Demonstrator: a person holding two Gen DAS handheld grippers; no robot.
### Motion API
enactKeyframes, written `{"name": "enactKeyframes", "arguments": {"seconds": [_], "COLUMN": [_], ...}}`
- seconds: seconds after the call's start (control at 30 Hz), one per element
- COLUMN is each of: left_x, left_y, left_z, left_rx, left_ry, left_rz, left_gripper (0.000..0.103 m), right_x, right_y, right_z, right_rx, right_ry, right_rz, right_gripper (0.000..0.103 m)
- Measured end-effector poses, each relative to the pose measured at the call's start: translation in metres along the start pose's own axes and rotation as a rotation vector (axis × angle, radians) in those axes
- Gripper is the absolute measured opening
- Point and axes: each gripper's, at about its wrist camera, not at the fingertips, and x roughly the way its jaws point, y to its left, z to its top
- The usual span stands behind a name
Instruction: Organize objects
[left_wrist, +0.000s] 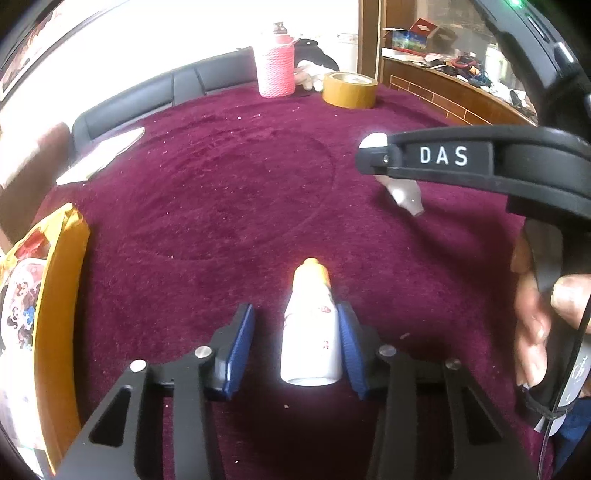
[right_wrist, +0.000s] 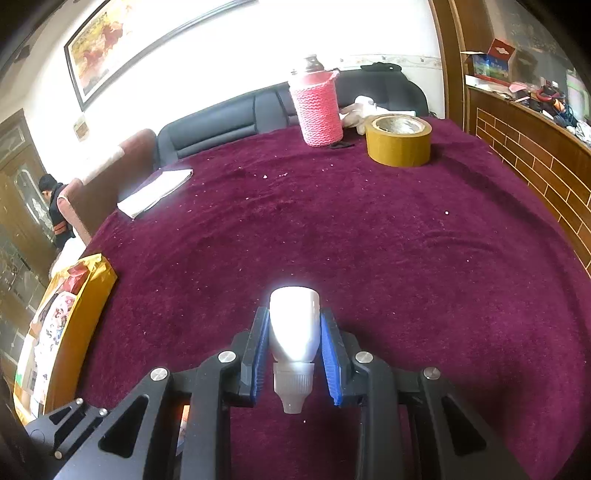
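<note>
left wrist: looks forward and steeply down along own fingers, close above maroon tablecloth (left_wrist: 229, 192) | right wrist: same forward-down slant, slightly farther back | shared: pink knitted bottle (left_wrist: 276, 72), tape roll (left_wrist: 350, 89), yellow bag (right_wrist: 74, 325), far sofa (right_wrist: 221, 125)

Home: sofa (right_wrist: 236, 122), wall painting (right_wrist: 122, 44)

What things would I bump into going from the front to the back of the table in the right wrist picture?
White bottle held between the fingers → yellow snack bag → folded white paper → brown tape roll → pink knitted bottle cover.
</note>
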Motion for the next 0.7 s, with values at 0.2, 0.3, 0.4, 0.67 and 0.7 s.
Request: {"name": "enactKeyframes", "arguments": {"seconds": [0.2,0.3,0.4,0.67,0.7], "left_x": [0.001,0.001,0.001,0.002,0.002], "left_y": [0.001,-0.002,-0.006,-0.002,-0.002], "left_z": [0.001,0.001,0.001,0.002,0.002], "left_rx": [-0.009,0.008,0.029,0.009,0.008], "left_ry": [-0.003,-0.004,-0.008,-0.004,-0.005], "left_rz": [0.003,0.001,0.020,-0.005,-0.007], "left_gripper": [0.044,0.037,0.037,0.037,0.037], "right_x": [-0.001,0.000,0.003,0.016,0.020], "right_y": [0.006,0.007,0.007,0.006,0.006], "right_z": [-0.003,-0.004,-0.006,-0.011,-0.012], "right_rx": [-0.033,-0.042,-0.051,-0.078,-0.081], "right_ry": [-0.003,0.004,0.018,0.066,0.076], "right_rz": [-0.009,-0.027,-0.047,-0.080,-0.086], "right_gripper": [0.028,0.028,0.028,0.028,0.028]}}
